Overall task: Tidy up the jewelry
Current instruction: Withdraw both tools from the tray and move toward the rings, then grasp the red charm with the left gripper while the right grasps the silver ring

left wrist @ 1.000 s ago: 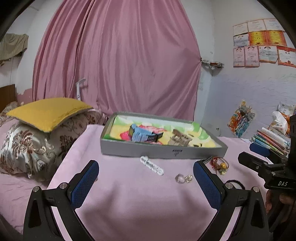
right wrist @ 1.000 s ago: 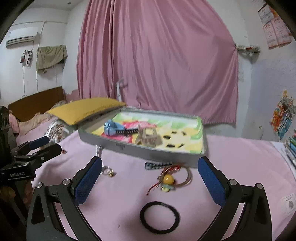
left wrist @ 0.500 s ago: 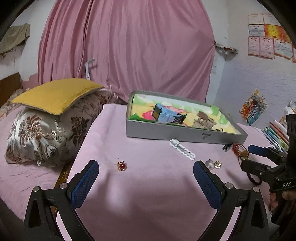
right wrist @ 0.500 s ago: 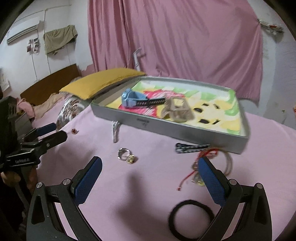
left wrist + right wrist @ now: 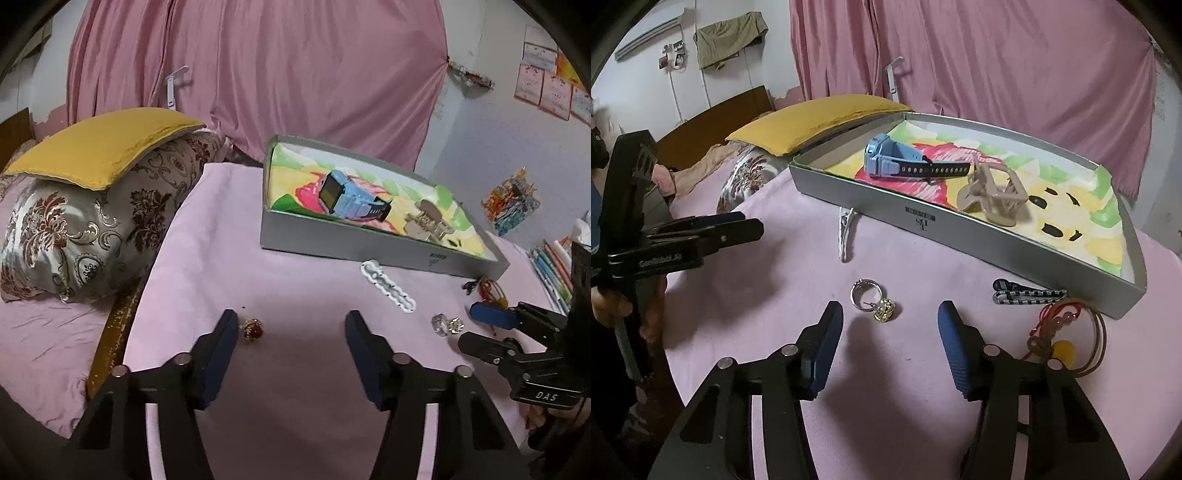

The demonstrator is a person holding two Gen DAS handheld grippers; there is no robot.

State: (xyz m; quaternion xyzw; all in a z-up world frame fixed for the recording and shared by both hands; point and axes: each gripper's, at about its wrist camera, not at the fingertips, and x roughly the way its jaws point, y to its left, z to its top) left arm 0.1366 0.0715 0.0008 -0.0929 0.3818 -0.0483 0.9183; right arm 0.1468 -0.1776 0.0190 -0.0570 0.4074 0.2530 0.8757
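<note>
Pink cloth (image 5: 295,280) covers the table in front of you, with a pink curtain (image 5: 258,74) hanging behind and a yellow cushion (image 5: 99,144) stacked on a floral pillow (image 5: 74,229) to the left. Through the left wrist view, your left gripper (image 5: 288,336) points down at the cloth with its jaws closing and nothing between them; a red-stone ring (image 5: 252,329) lies just off the tip of its left finger, not touched. Farther back sits the grey tray (image 5: 332,247), holding a blue watch (image 5: 347,197) and a beige claw clip (image 5: 426,221) on a colourful lining. A clear hair clip (image 5: 388,288) lies on the cloth in front of the tray wall, and a clear ring with a gold charm (image 5: 447,325) rests near the tips of your right gripper (image 5: 480,328), seen side-on at the right edge. Through the right wrist view, that right gripper (image 5: 890,332) has its jaws closing too, with nothing clamped; a silver ring with a gold charm (image 5: 873,301) lies just ahead of its fingertips, slightly left of centre. A striped hair clip (image 5: 1027,295) lies against the tray's (image 5: 886,206) front wall, and a red cord bracelet with a yellow bead (image 5: 1060,332) sits beside your right finger. Your left gripper (image 5: 746,225) shows at the left edge, nothing in it, held by your hand (image 5: 613,306).
</note>
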